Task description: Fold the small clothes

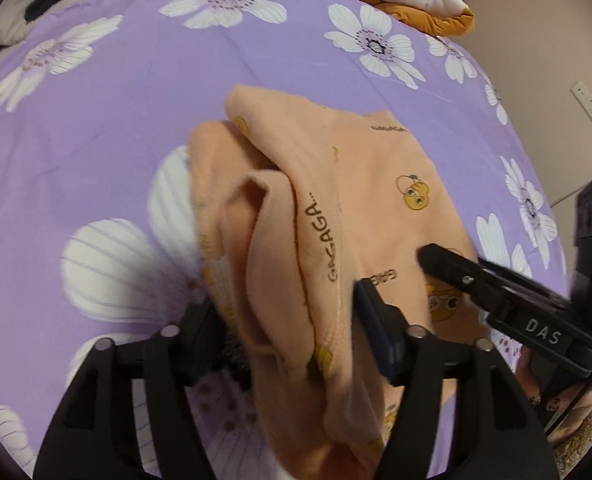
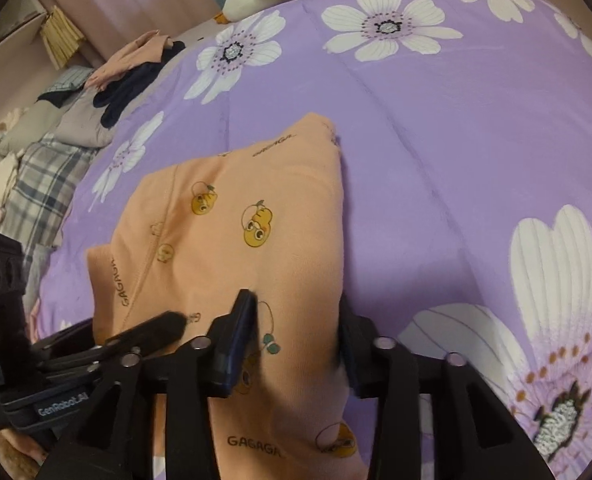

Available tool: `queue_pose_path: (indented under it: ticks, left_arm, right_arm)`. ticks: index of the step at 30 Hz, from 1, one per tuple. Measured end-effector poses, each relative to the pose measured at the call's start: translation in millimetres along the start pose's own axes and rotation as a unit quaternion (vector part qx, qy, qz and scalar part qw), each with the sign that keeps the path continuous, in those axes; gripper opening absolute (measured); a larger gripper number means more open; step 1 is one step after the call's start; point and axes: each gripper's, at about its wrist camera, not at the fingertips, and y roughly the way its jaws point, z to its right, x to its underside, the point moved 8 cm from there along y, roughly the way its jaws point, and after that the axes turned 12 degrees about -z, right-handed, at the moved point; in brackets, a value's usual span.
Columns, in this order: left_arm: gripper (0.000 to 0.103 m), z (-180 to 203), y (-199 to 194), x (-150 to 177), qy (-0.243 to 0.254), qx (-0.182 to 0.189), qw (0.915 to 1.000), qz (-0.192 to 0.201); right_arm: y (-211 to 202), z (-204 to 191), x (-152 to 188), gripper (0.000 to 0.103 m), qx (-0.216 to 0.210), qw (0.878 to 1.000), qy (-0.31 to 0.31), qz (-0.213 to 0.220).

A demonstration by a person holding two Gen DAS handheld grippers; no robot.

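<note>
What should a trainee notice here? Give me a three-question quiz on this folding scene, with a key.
1. True or false: the peach garment lies on a purple flowered bedcover.
2. Which word is printed on the peach garment? A) GAGAGA B) HELLO C) SUNNY
3. What lies between the fingers of the left gripper and of the right gripper?

Key: 1 true; 2 A; 3 the peach garment, which runs between the fingers of both.
</note>
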Motion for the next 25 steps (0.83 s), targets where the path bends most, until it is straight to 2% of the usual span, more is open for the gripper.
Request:
queue_pose_path:
  ticks: [1,2,5,6,7,10,14,19,25]
  left_arm:
    - [0.074,-1.0,-4.9,-0.2,-0.002,-0.01,0.9999,0.004]
    - [0.082,-2.6,-11.9,0.7,-0.002,-0.017,0.9998,0.01]
    - [0.095,-4.6,-50.2,5.1,0.004,-0.028,0.9983,0.051]
    - [0.101,-4.0,-61.6,6.2,0.004,-0.029,0.9976,0.063]
    - [0.103,-4.1,-71.3,7.3,0.003,-0.029,0.9969,0.073]
    - [0.102,-3.0,-100.9,14.5,-0.002,-0.021,0.9948,0.099]
    - [0.102,-5.7,-123.4,31.6,-0.02,-0.008,0.993,0.116]
    - [0.102,-1.4,-130.5,53.8,-0.029,0.007,0.9941,0.104]
    - [0.102,-3.4,-140.1,63.5,-0.028,-0.017,0.9923,0.12]
  right_arm:
    - [-7.2,0.1,0.7,0.055,0.017,1.0,-0.003,0.007]
    - [-11.6,0.5,1.0,0.06,0.026,1.0,-0.006,0.013]
    - [-37.4,-0.9,5.5,0.073,0.062,0.997,-0.011,0.031]
    - [-45.0,-0.4,6.8,0.075,0.071,0.997,-0.01,0.038]
    - [-55.1,-1.6,8.2,0.075,0.079,0.996,-0.011,0.049]
    - [-87.9,-8.8,12.1,0.083,0.091,0.992,-0.019,0.084]
    - [-120.3,-18.1,19.1,0.085,0.098,0.987,-0.025,0.124]
    - [-129.8,-24.2,27.5,0.085,0.104,0.986,-0.025,0.126]
    - [-135.1,-32.7,33.7,0.085,0.126,0.982,-0.037,0.135]
